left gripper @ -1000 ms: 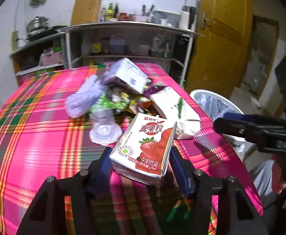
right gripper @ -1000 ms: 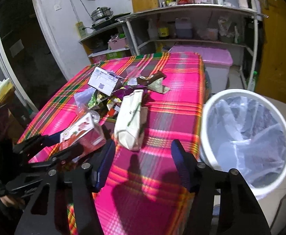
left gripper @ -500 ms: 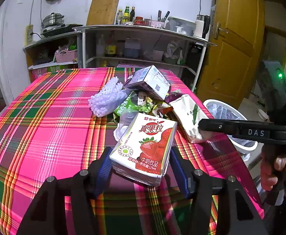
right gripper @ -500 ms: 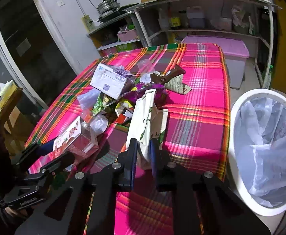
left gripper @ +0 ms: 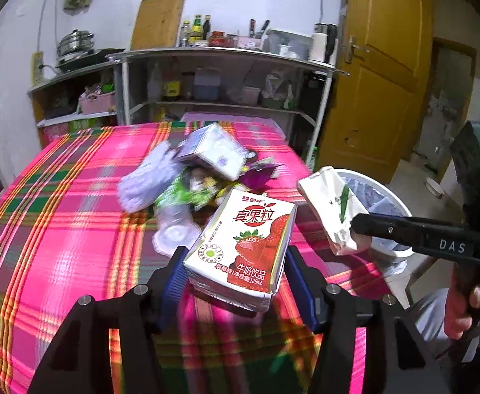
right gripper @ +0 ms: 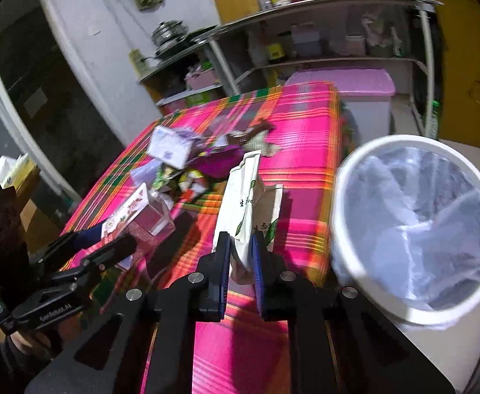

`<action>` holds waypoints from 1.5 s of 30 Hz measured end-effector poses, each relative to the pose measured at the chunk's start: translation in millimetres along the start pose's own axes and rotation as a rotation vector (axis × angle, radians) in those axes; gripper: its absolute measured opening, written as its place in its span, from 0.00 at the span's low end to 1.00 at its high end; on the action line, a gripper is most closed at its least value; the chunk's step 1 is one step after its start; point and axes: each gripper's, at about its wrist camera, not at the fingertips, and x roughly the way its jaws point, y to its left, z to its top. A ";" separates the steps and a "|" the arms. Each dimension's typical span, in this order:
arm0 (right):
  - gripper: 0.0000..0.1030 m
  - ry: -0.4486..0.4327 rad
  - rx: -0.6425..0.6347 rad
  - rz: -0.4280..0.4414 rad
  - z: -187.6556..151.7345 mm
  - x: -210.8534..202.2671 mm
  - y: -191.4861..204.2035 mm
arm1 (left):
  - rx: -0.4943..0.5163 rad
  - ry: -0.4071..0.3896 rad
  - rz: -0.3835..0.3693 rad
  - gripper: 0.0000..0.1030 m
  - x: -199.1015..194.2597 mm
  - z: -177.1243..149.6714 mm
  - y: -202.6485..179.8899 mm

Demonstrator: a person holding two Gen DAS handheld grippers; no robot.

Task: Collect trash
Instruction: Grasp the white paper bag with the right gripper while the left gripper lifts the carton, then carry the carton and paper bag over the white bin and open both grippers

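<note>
While blurred, pile point(left gripper: 194, 177) stays unreadable.

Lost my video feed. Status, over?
Left gripper shut on strawberry milk carton. Right gripper shut on white paper bag. Bin open, path unobstructed.

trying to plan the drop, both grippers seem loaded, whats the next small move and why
Probably swing the right gripper sideways over the white trash bin and open it there. Its jaws are clamped on the white paper bag, lifted off the plaid tablecloth, and the lined bin stands just beside it. The left gripper grips the strawberry milk carton and could follow.
</note>
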 end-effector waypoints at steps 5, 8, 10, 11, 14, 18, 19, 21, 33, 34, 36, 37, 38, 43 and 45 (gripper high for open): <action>0.13 -0.040 0.067 -0.058 -3.9 -23.5 -34.7 | 0.054 -0.009 -0.049 0.57 11.6 16.3 -33.1; 0.13 -0.057 0.103 -0.098 -4.6 -35.1 -55.4 | 0.080 -0.005 -0.081 0.57 24.5 26.0 -53.7; 0.13 -0.065 0.120 -0.131 -6.0 -40.3 -66.9 | 0.096 0.001 -0.105 0.57 35.4 33.5 -67.3; 0.13 -0.068 0.131 -0.144 -6.8 -42.7 -73.1 | 0.105 0.005 -0.118 0.57 41.0 36.4 -75.1; 0.13 -0.070 0.157 -0.179 -9.1 -46.6 -89.2 | 0.128 0.014 -0.145 0.57 54.7 40.9 -93.7; 0.14 -0.068 0.196 -0.211 -12.9 -50.7 -111.0 | 0.154 0.035 -0.188 0.57 73.7 47.6 -119.4; 0.14 -0.064 0.206 -0.217 -14.2 -50.7 -116.1 | 0.161 0.038 -0.195 0.57 77.7 49.0 -123.6; 0.14 -0.052 0.227 -0.226 -16.4 -49.8 -125.6 | 0.176 0.052 -0.209 0.57 88.6 51.1 -134.4; 0.16 -0.036 0.266 -0.260 -22.9 -50.1 -151.9 | 0.203 0.154 -0.251 0.58 137.3 51.8 -162.8; 0.16 -0.038 0.265 -0.261 -23.0 -50.5 -152.1 | 0.194 0.156 -0.256 0.58 137.9 51.8 -161.7; 0.16 -0.045 0.263 -0.259 -24.0 -53.0 -150.9 | 0.186 0.148 -0.256 0.60 136.2 52.3 -159.6; 0.16 -0.049 0.260 -0.257 -23.7 -54.8 -149.2 | 0.181 0.143 -0.257 0.60 134.3 52.5 -158.7; 0.16 -0.053 0.255 -0.257 -22.8 -55.7 -146.9 | 0.173 0.140 -0.258 0.60 132.0 52.9 -157.1; 0.16 -0.078 0.212 -0.254 -22.2 -67.8 -129.2 | 0.139 0.117 -0.260 0.60 116.0 52.0 -146.8; 0.16 -0.086 0.190 -0.249 -21.7 -71.9 -119.5 | 0.123 0.105 -0.262 0.60 106.7 50.4 -141.9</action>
